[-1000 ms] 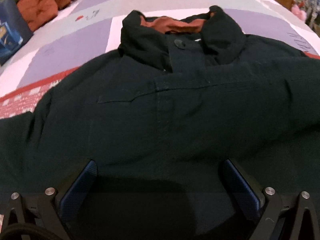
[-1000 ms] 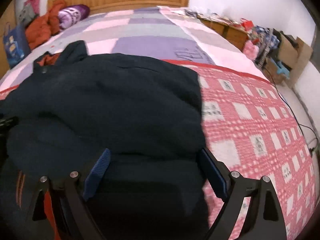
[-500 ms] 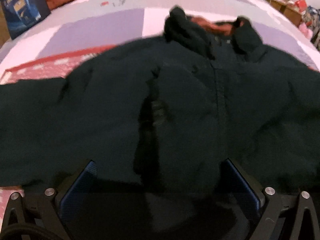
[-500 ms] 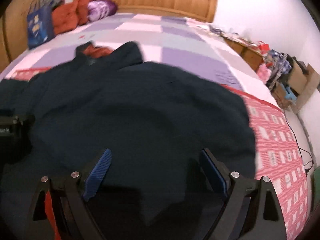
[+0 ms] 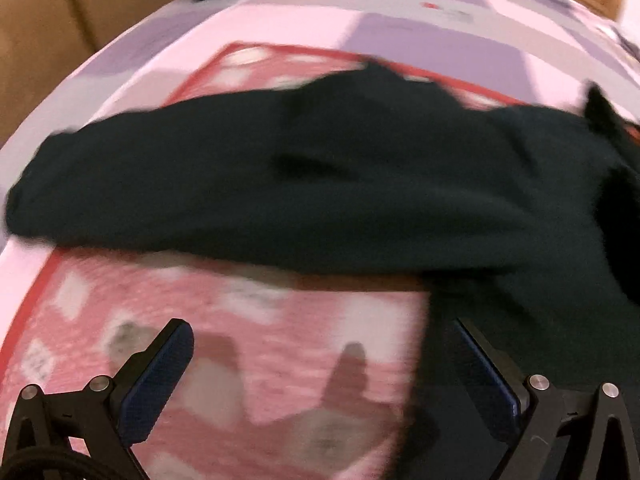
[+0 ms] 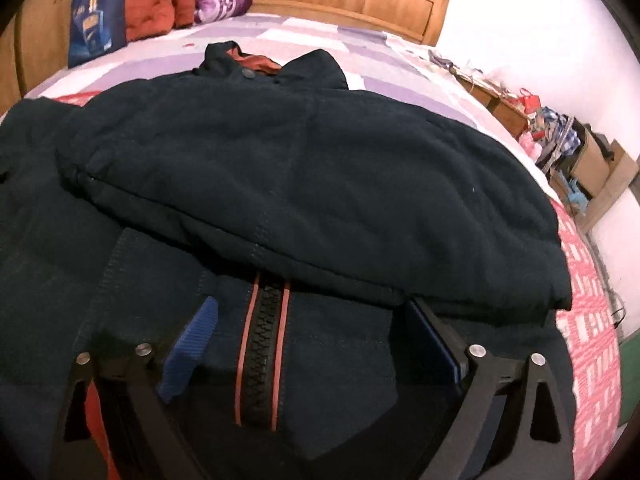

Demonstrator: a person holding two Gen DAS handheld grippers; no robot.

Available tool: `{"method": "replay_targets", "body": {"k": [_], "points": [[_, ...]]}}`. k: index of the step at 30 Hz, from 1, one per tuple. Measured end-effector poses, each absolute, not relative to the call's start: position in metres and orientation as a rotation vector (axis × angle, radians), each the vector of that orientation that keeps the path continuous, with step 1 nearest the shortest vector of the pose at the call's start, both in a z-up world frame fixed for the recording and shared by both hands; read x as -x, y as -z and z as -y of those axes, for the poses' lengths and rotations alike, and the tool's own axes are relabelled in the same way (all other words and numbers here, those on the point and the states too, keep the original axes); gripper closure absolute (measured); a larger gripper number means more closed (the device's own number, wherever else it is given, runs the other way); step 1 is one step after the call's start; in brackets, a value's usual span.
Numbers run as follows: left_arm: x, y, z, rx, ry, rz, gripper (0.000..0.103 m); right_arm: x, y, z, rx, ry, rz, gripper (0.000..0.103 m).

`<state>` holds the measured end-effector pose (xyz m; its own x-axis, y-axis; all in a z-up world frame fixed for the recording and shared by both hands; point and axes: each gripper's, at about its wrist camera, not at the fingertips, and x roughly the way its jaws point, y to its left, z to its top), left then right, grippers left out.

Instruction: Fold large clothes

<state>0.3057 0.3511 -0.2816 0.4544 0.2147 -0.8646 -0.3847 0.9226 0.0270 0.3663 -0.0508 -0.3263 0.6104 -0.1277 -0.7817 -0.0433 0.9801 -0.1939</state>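
One bed (image 6: pixel 400 56) w/ pink-purple quilt carries dark jacket (image 6: pixel 280 168), spread flat, one sleeve folded across front. Blue bag (image 6: pixel 96 28) near headboard: print unreadable. Left tongs (image 5: pixel 320 364) spread, empty, over quilt. Right tongs (image 6: pixel 312 336) opening, straddling zipper (image 6: pixel 262 344), no pinch.

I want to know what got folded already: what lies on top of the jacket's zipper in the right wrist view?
A dark sleeve lies folded across the jacket, covering the zipper above its lower stretch. The rest of the zipper is hidden.
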Motion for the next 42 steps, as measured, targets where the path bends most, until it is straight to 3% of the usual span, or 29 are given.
{"method": "replay_targets", "body": {"k": [12,26,29,31,32,34,37,42], "points": [[-0.269,0.303,-0.526,0.495,-0.610,-1.001,0.000,-0.364,0.331,0.054,0.177,0.046,-0.903,0.004],[-0.308,0.322,-0.597,0.653,-0.644,-0.988,0.002,-0.363,0.336,0.060,0.169,0.050,-0.905,0.000],[-0.325,0.328,-0.597,0.684,-0.619,-1.004,0.021,-0.363,0.337,0.062,0.167,0.047,-0.905,0.000],[-0.334,0.331,-0.594,0.690,-0.599,-1.011,0.042,-0.364,0.337,0.063,0.163,0.045,-0.906,0.000],[-0.337,0.331,-0.593,0.683,-0.597,-1.004,0.047,-0.364,0.338,0.063,0.161,0.044,-0.907,0.000],[-0.337,0.324,-0.591,0.676,-0.591,-0.953,0.080,-0.365,0.338,0.064,0.158,0.043,-0.908,0.000],[-0.338,0.309,-0.582,0.603,-0.586,-0.896,0.088,-0.365,0.339,0.065,0.155,0.041,-0.908,0.000],[-0.339,0.269,-0.554,0.453,-0.580,-0.796,0.089,-0.365,0.340,0.067,0.148,0.036,-0.910,0.000]]}}
